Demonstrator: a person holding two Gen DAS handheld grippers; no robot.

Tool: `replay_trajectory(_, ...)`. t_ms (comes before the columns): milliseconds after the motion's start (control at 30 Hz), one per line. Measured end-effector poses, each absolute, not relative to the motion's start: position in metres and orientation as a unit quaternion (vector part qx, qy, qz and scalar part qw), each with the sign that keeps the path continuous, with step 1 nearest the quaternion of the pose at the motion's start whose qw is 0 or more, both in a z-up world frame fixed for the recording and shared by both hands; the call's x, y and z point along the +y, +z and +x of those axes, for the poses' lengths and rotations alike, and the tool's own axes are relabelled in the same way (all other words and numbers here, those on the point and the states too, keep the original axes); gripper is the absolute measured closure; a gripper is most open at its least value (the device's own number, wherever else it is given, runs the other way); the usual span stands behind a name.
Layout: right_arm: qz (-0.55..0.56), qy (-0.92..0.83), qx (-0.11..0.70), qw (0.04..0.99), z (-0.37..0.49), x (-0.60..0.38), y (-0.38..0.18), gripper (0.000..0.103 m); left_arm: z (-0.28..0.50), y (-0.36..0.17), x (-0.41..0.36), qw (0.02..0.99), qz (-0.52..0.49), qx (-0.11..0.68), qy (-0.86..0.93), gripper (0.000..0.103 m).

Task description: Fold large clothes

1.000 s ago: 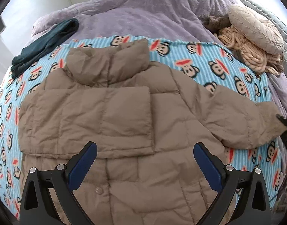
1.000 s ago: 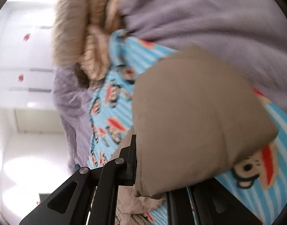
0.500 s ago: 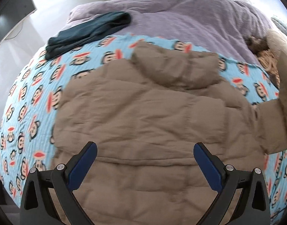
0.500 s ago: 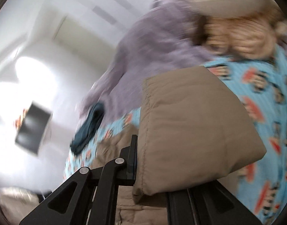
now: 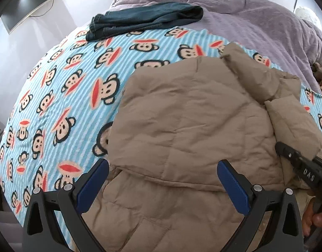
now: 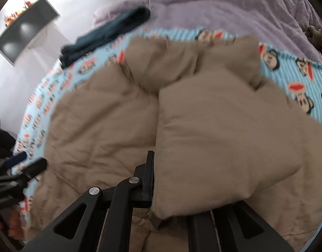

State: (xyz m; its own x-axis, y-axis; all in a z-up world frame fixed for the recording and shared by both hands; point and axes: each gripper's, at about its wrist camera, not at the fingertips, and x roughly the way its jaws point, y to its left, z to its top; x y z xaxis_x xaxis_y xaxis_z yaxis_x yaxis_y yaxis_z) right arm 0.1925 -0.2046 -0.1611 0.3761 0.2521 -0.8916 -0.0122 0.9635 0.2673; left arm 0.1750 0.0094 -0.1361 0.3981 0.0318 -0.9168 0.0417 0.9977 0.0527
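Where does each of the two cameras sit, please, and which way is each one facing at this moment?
Left wrist: on the left gripper, looking steeply down at the tan puffer jacket on the monkey-print blanket; its open blue jaws, the right gripper's body and some fingers show.
Right wrist: on the right gripper, angled down over the jacket; its jaws, opening, have the sleeve between them; the left gripper shows blurred at left.
Shared: jacket, blanket, folded jeans, purple duvet.

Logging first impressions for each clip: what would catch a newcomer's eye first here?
A puffy tan jacket fills the middle of a bed, on a blue monkey-print blanket. The right gripper has a tan sleeve between its jaws, which are opening. Folded dark jeans lie at the blanket's far edge.
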Motion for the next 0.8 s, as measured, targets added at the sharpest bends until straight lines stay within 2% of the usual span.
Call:
replay_trajectory(67, 0.093, 0.074, 0.553, 0.824, 0.190, -0.200, -0.163, 0.081, 0.178, -0.141, 0.010, 0.833, 0.027, 0.552, -0.005, 0.000)
replay_trajectory(133, 0.086, 0.083, 0.556, 0.822, 0.189, -0.198, -0.160, 0.036, 0.182, -0.144, 0.005, 0.833, 0.020, 0.553, -0.013, 0.000)
replay_trajectory(167, 0.089, 0.088, 0.557, 0.821, 0.185, -0.200, -0.157, 0.031, 0.183, -0.144, 0.002, 0.833, 0.018, 0.553, -0.017, 0.000)
replay_trajectory(200, 0.097, 0.093, 0.552, 0.823, 0.181, -0.203, -0.152, 0.031, 0.184, -0.143, -0.003, 0.834, 0.015, 0.551, -0.024, 0.000)
replay_trajectory(333, 0.146, 0.081, 0.544, 0.822, 0.166, -0.228, -0.138, 0.031, 0.192, -0.139, -0.019, 0.834, -0.002, 0.548, -0.065, 0.000)
replay_trajectory(467, 0.273, 0.022, 0.516, 0.812, 0.149, -0.285, -0.131, 0.031, 0.199, -0.134, -0.029, 0.830, -0.038, 0.547, -0.106, 0.000)
replay_trajectory(500, 0.297, 0.013, 0.508, 0.808, 0.150, -0.294, -0.132, 0.040, 0.201, -0.133, -0.029, 0.827, -0.051, 0.548, -0.113, 0.000)
replay_trajectory(533, 0.326, 0.005, 0.499, 0.803, 0.152, -0.304, -0.134, 0.067, 0.201, -0.133, -0.029, 0.825, -0.064, 0.549, -0.121, 0.000)
replay_trajectory(567, 0.345, -0.003, 0.496, 0.796, 0.158, -0.310, -0.137, 0.081, 0.202, -0.132, -0.028, 0.823, -0.074, 0.549, -0.126, 0.000)
replay_trajectory(600, 0.346, -0.003, 0.496, 0.797, 0.164, -0.311, -0.136, 0.089, 0.202, -0.130, -0.026, 0.822, -0.087, 0.547, -0.134, 0.000)
replay_trajectory(767, 0.265, 0.101, 0.494, 0.822, 0.190, -0.259, -0.117, 0.090, 0.207, -0.122, -0.003, 0.812, -0.152, 0.538, -0.168, 0.000)
replay_trajectory(800, 0.247, 0.132, 0.504, 0.817, 0.193, -0.241, -0.116, 0.087, 0.208, -0.122, 0.001, 0.807, -0.162, 0.540, -0.176, 0.000)
